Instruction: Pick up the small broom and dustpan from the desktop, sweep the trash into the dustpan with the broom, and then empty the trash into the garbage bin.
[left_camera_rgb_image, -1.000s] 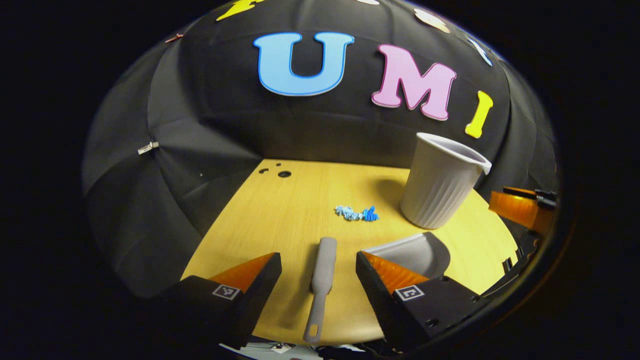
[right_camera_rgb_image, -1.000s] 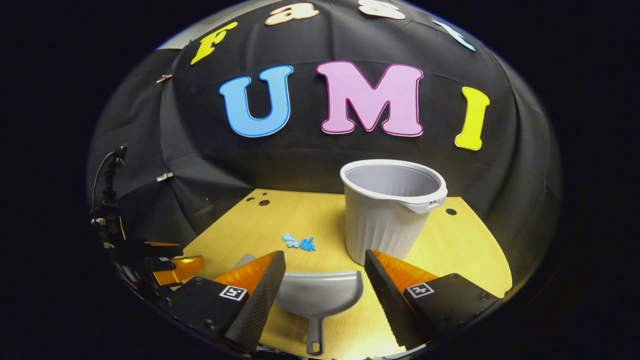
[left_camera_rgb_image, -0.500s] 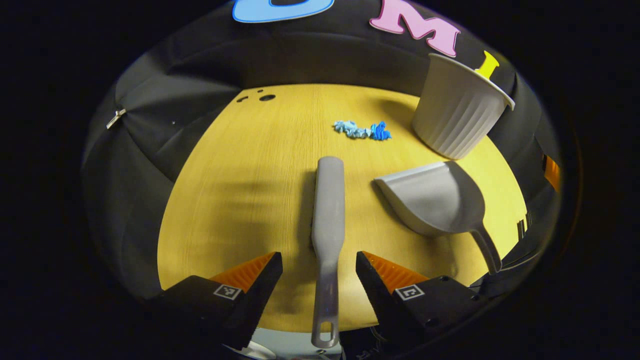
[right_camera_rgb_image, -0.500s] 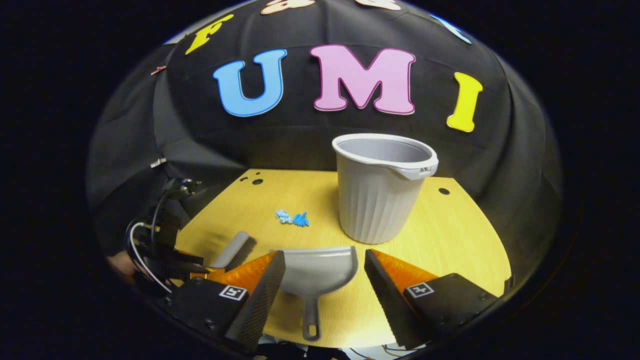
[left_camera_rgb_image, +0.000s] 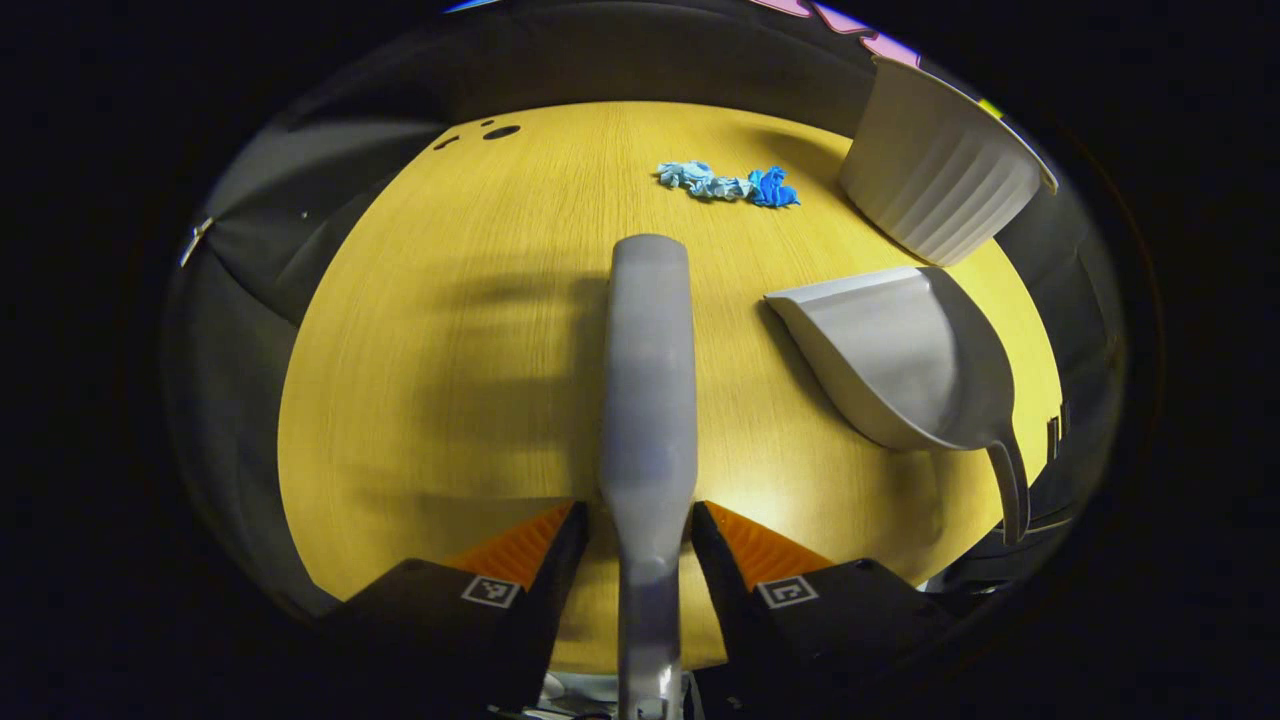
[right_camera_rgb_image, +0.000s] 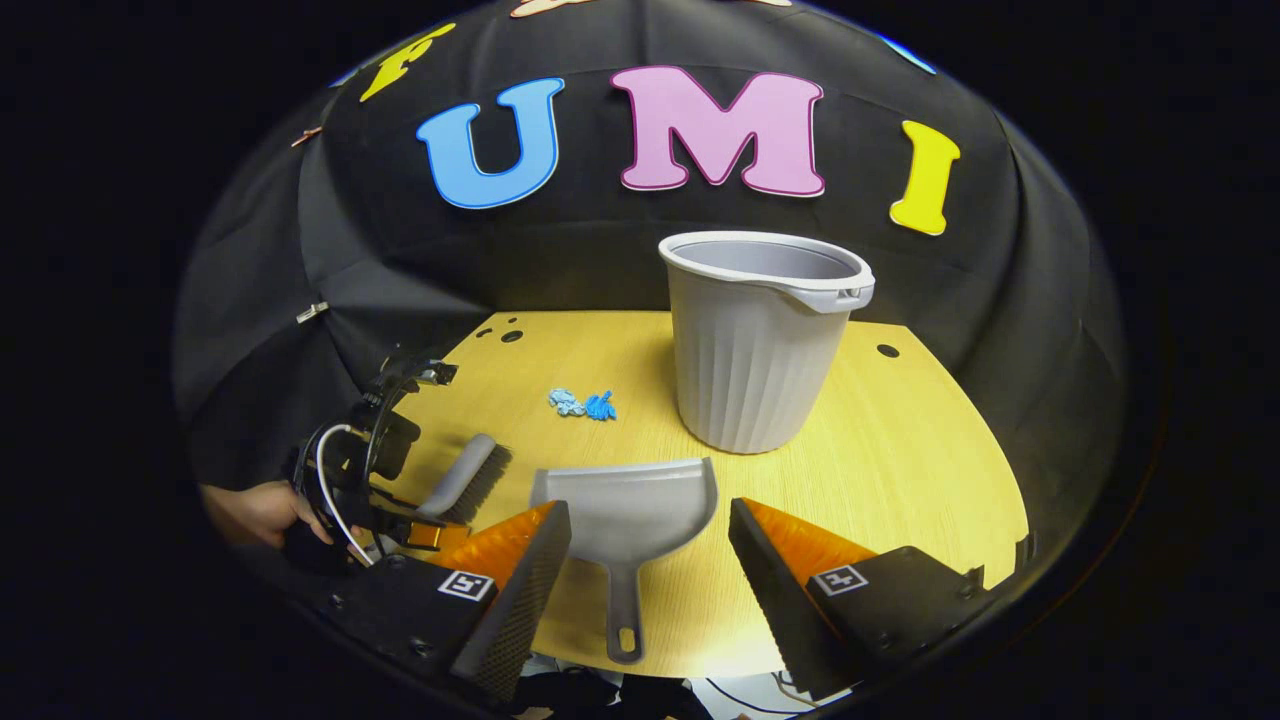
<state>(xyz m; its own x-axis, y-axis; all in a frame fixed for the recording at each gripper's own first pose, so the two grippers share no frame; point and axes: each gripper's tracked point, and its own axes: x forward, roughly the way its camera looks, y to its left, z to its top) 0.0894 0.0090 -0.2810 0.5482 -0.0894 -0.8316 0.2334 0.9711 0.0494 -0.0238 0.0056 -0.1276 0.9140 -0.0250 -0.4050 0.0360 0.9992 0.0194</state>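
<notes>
Left gripper (left_camera_rgb_image: 640, 525) fingers flank the broom (left_camera_rgb_image: 648, 380) handle at frame bottom; contact unclear. Right gripper (right_camera_rgb_image: 650, 525) wide open, empty, dustpan (right_camera_rgb_image: 625, 505) lying between them on the table (right_camera_rgb_image: 900, 440).

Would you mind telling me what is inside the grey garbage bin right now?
The garbage bin stands upright; a strip of bare inner wall shows below its rim. Its bottom is hidden, so any contents cannot be seen.

No readable text stands on the broom (left_camera_rgb_image: 648, 380), dustpan (right_camera_rgb_image: 625, 510) or garbage bin (right_camera_rgb_image: 760, 335).
</notes>
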